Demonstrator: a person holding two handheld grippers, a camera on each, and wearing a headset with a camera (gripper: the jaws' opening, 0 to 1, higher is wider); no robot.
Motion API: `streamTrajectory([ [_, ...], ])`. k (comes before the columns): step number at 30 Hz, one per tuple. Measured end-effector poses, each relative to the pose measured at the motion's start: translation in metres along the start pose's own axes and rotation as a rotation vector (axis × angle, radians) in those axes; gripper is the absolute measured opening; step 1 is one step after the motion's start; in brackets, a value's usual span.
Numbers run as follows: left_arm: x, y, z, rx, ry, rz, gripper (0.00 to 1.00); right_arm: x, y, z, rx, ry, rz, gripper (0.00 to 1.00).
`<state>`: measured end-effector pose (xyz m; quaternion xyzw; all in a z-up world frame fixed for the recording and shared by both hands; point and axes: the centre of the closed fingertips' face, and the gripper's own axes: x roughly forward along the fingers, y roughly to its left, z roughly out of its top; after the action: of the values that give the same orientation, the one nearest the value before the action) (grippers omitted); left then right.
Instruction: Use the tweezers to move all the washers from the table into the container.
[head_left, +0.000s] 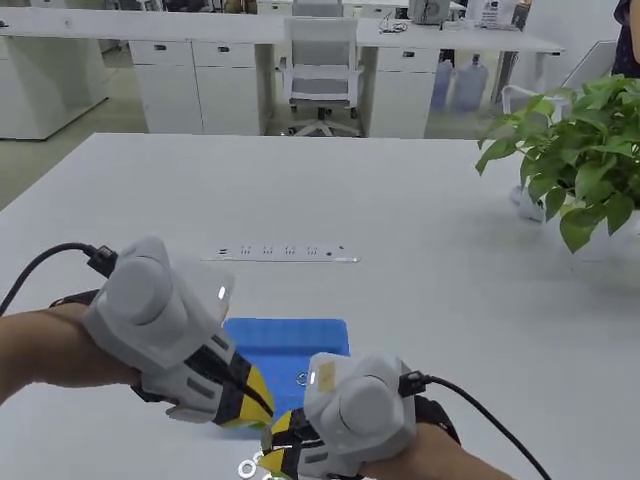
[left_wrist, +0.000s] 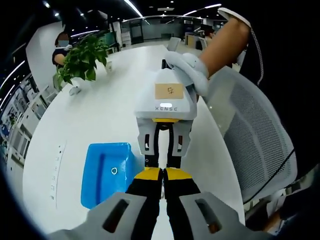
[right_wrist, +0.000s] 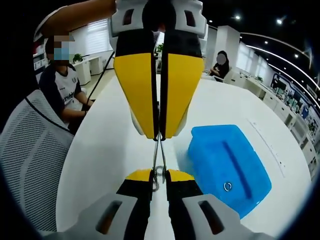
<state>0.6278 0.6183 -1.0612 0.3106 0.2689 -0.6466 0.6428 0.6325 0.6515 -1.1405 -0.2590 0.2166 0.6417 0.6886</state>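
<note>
The blue container (head_left: 285, 340) lies on the white table (head_left: 400, 230) with one washer (head_left: 302, 379) inside it. Another washer (head_left: 247, 468) sits on the table at the bottom edge of the head view. My left gripper (head_left: 262, 405) and right gripper (head_left: 272, 440) meet tip to tip just in front of the container. In the right gripper view the thin metal tweezers (right_wrist: 159, 157) run from the left gripper's shut yellow jaws down into my right gripper (right_wrist: 159, 175). My left gripper (left_wrist: 163, 171) has its jaws together. The container (left_wrist: 107, 172) is to its left.
A potted plant (head_left: 575, 160) stands at the table's right edge. A flush power strip (head_left: 285, 253) lies beyond the container. An office chair (head_left: 320, 70) and desks are behind the table. A mesh chair (right_wrist: 30, 165) stands close to the table, and a seated person (right_wrist: 65, 85) is beyond it.
</note>
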Motion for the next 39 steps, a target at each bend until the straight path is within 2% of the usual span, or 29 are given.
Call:
streamTrajectory([
  [7, 0.003, -0.005, -0.005, -0.006, 0.002, -0.004, 0.05, 0.004, 0.006, -0.005, -0.005, 0.010, 0.006, 0.12],
  [23, 0.011, -0.014, -0.009, -0.013, 0.011, -0.021, 0.05, 0.007, 0.014, -0.015, -0.008, 0.027, 0.010, 0.15],
  [39, 0.011, -0.009, -0.010, -0.011, 0.003, 0.001, 0.05, 0.010, 0.013, -0.015, -0.017, 0.028, -0.008, 0.14],
])
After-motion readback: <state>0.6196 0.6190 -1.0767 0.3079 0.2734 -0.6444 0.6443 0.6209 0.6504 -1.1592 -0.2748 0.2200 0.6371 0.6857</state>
